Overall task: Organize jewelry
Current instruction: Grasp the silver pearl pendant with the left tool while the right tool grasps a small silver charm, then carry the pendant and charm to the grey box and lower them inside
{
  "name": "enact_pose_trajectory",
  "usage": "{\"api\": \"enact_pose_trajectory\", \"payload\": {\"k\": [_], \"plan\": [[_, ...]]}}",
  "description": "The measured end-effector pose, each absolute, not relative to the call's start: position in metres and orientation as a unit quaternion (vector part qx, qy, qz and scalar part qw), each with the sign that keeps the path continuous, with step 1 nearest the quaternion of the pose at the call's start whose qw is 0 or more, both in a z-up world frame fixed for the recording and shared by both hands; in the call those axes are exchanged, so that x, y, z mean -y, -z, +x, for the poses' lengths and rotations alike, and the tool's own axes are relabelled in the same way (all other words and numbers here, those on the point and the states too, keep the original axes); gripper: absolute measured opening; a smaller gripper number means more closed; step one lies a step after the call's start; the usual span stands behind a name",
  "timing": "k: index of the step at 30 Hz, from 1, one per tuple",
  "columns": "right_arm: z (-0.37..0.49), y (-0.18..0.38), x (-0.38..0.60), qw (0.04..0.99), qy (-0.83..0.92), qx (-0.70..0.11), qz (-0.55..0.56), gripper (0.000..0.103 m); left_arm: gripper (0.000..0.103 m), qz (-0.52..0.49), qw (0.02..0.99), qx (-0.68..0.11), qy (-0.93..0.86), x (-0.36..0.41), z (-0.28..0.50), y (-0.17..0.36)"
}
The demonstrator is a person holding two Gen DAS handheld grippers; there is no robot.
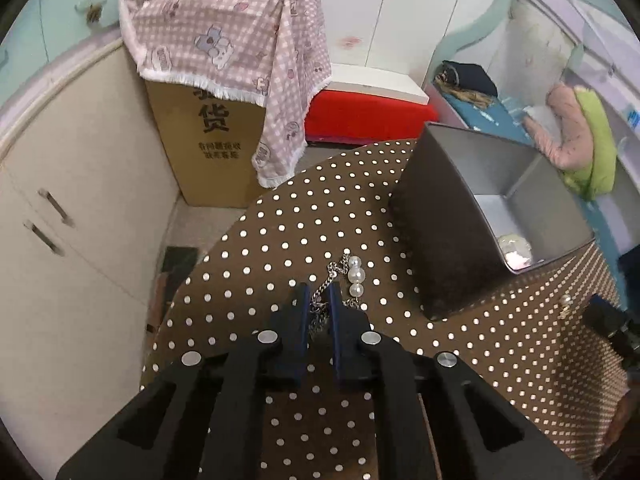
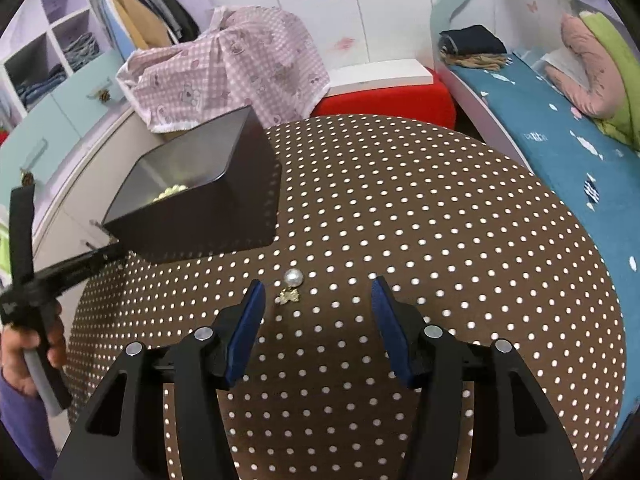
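In the left wrist view, the left gripper [image 1: 319,294] sits low in the centre of the frame, its blue-padded jaws clenched on a silver chain strung with white pearls [image 1: 345,280]. The chain runs up between the pads and its pearl end shows just above the fingertips, over the brown tablecloth with white polka dots [image 1: 280,224]. To the right of centre stands an open dark rectangular box with a grey lining [image 1: 452,216]; pale jewelry pieces [image 1: 514,248] lie in its lower corner. A cardboard carton draped with a pink checked cloth [image 1: 224,40] fills the upper left.

In the right wrist view, the right gripper [image 2: 318,294] is at lower centre, released, its blue pads standing wide apart. Between them, nearer the left pad, a single pearl earring with a small gold charm [image 2: 291,286] rests on the dotted cloth, touching neither pad. The dark box is in the left half of the frame, with cream beads [image 2: 170,192] visible inside. At the left edge a hand grips the handle of the other gripper.
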State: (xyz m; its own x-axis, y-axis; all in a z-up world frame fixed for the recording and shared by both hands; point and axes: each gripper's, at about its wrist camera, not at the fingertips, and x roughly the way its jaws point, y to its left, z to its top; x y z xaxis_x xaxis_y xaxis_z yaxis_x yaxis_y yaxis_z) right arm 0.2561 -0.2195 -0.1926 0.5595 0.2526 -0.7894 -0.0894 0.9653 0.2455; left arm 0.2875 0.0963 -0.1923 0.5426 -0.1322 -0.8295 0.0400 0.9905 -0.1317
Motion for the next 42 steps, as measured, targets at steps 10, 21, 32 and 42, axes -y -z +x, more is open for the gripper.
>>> {"api": "enact_pose_trajectory", "payload": {"k": [10, 21, 32, 42], "plan": [[0.260, 0.200, 0.194, 0.882, -0.090, -0.461, 0.027, 0.054, 0.000, -0.080, 0.876, -0.468, 0.082, -0.103, 0.273, 0.183], [0.262, 0.200, 0.182, 0.889, -0.086, -0.450, -0.027, 0.013, 0.000, -0.108, 0.876, -0.459, 0.106, -0.108, 0.266, 0.169], [0.252, 0.180, 0.201, 0.894, -0.100, -0.437, 0.011, 0.013, 0.000, -0.125, 0.874, -0.456, 0.113, -0.112, 0.265, 0.164], [0.255, 0.141, 0.213, 0.899, -0.128, -0.414, 0.061, 0.013, 0.000, -0.124, 0.893, -0.406, 0.149, -0.098, 0.249, 0.108]]}}
